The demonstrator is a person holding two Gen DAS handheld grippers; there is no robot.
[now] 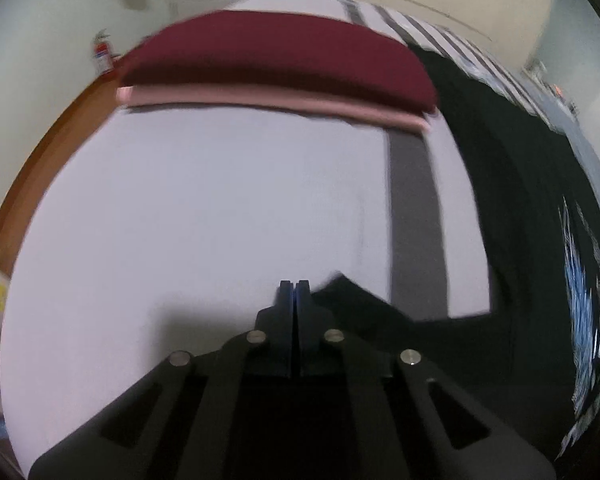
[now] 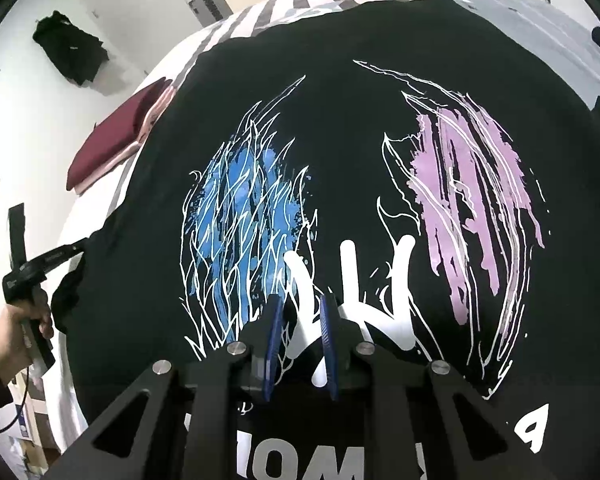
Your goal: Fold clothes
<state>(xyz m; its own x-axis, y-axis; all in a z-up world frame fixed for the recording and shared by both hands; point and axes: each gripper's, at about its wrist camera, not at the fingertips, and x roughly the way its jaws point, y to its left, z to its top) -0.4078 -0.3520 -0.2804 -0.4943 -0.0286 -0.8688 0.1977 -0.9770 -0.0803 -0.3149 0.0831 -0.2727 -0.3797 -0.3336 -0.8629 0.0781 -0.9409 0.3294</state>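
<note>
Lying spread flat beneath and ahead of the right gripper (image 2: 300,312) is the black cotton T-shirt with blue and lilac brush-stroke print (image 2: 340,120), its jaws standing slightly apart over the white lettering, nothing clearly pinched. The left gripper (image 1: 294,286) is sitting with jaws pressed together, the shirt's dark sleeve edge just to its right. Folded maroon and pink garments (image 1: 276,64) are resting further ahead.

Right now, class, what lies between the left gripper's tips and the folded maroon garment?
Only bare pale bedsheet separates the left gripper from the maroon garment. The left wrist view shows this.
</note>
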